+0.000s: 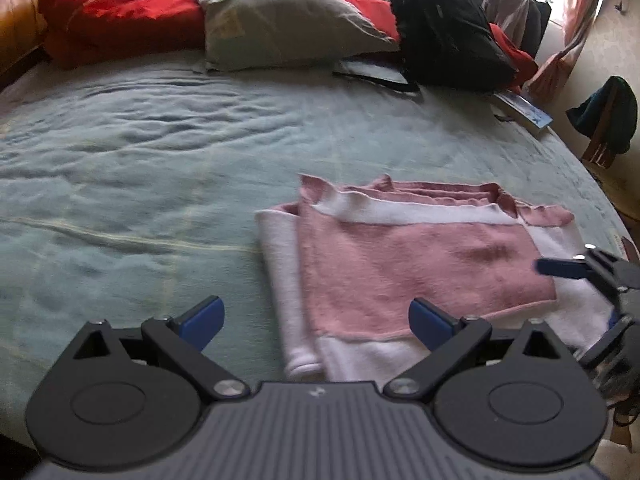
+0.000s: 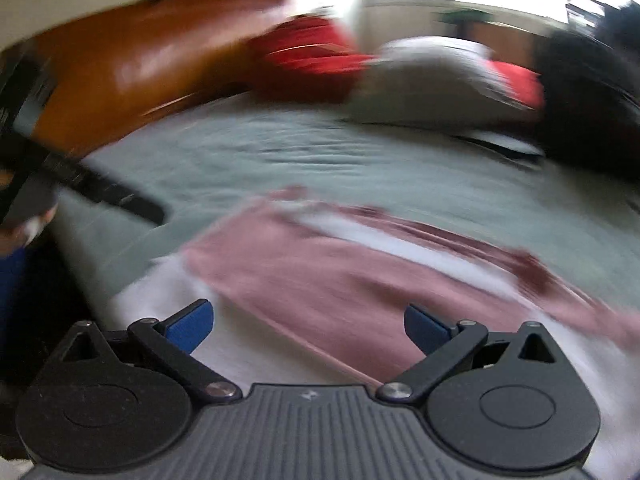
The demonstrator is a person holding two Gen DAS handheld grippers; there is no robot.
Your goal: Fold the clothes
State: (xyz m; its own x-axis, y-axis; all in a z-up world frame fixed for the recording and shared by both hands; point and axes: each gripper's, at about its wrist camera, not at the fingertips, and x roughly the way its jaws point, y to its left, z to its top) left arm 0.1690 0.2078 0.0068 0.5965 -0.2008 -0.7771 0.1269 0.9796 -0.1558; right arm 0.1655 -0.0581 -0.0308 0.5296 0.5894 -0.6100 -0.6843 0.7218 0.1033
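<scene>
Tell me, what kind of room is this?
Most likely a bedroom. There's a big bed with a wooden headboard and pillows at its far end, and clothes hang by the window. A folded pink and white garment lies on the bed, both grippers open near it.

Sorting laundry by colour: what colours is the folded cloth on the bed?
Pink with white bands, the cloth; clearest in the left wrist view.

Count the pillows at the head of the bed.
3: a red pillow at far left, a grey pillow leaning on it, and another red one behind the grey; the black backpack may hide more.
</scene>
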